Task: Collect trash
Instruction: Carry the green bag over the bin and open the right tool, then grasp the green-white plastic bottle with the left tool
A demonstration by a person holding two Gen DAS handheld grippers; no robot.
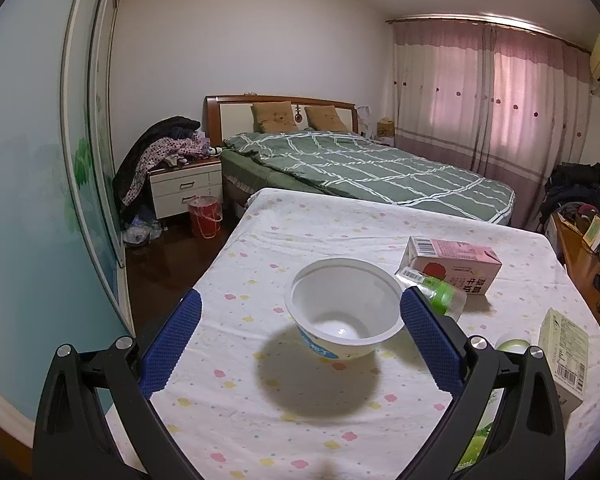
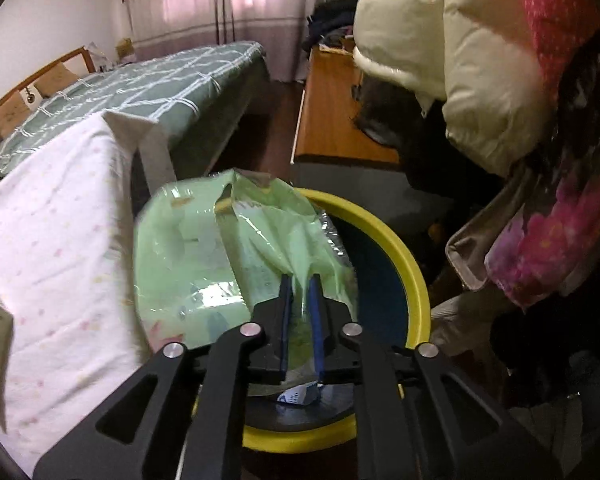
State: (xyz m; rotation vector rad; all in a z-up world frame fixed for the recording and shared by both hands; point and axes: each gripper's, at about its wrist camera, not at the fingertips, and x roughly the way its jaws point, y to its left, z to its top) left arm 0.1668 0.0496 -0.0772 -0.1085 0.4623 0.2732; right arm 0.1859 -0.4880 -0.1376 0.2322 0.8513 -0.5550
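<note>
In the left wrist view a white plastic bowl (image 1: 342, 308) stands upright on the flowered tablecloth (image 1: 300, 232). My left gripper (image 1: 300, 300) is open, one blue pad on each side of the bowl and neither touching it. In the right wrist view my right gripper (image 2: 301, 280) points down over a bin with a yellow rim (image 2: 404, 256). Its pads stand slightly apart with a crumpled light-green plastic wrapper (image 2: 204, 248) between them. The wrapper spreads over the bin's left side. A scrap of white paper (image 2: 296, 396) lies inside the bin.
A pink milk carton (image 1: 452, 264), a clear bottle with a green cap (image 1: 436, 292) and a pale carton (image 1: 564, 356) lie on the table's right side. Beside the bin stand a person in a cream jacket (image 2: 460, 60) and a wooden desk (image 2: 332, 112). A bed (image 1: 380, 168) lies beyond.
</note>
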